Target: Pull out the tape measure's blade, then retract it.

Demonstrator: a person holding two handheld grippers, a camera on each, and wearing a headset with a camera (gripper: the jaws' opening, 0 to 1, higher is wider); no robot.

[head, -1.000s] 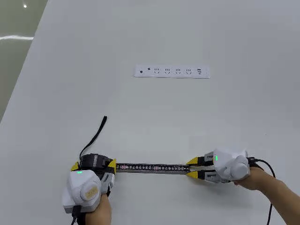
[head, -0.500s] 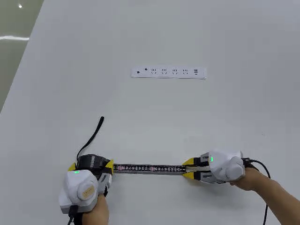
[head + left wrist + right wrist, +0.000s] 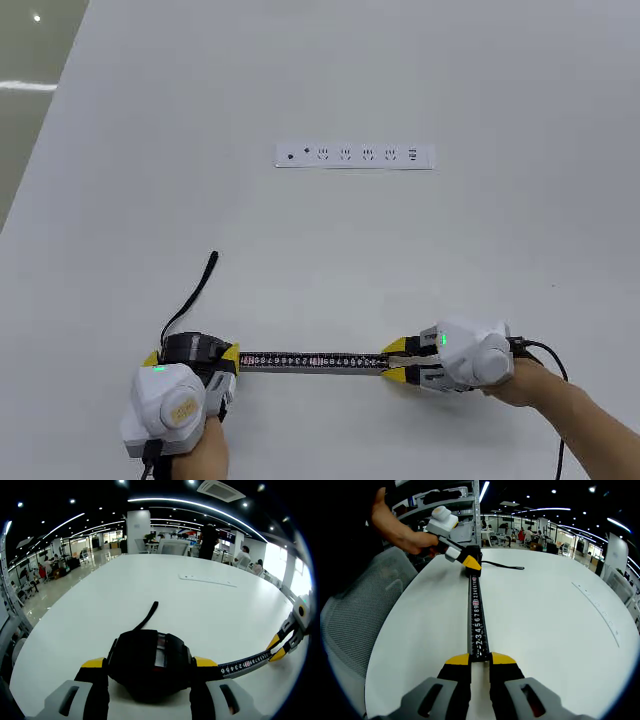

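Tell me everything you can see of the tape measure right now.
The tape measure has a black, plastic-looking case. It sits on the white table, clamped between the yellow tips of the left claw. Its blade, dark with pale numerals, is pulled out flat and straight along the table to the right claw, which pinches its far end. A black wrist strap trails from the case across the table, away from the person.

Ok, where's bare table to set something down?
The wide stretch of table between the power strip and the blade is bare, also right of the strap. The near edge is crowded: left gripper on the case, blade, right gripper.
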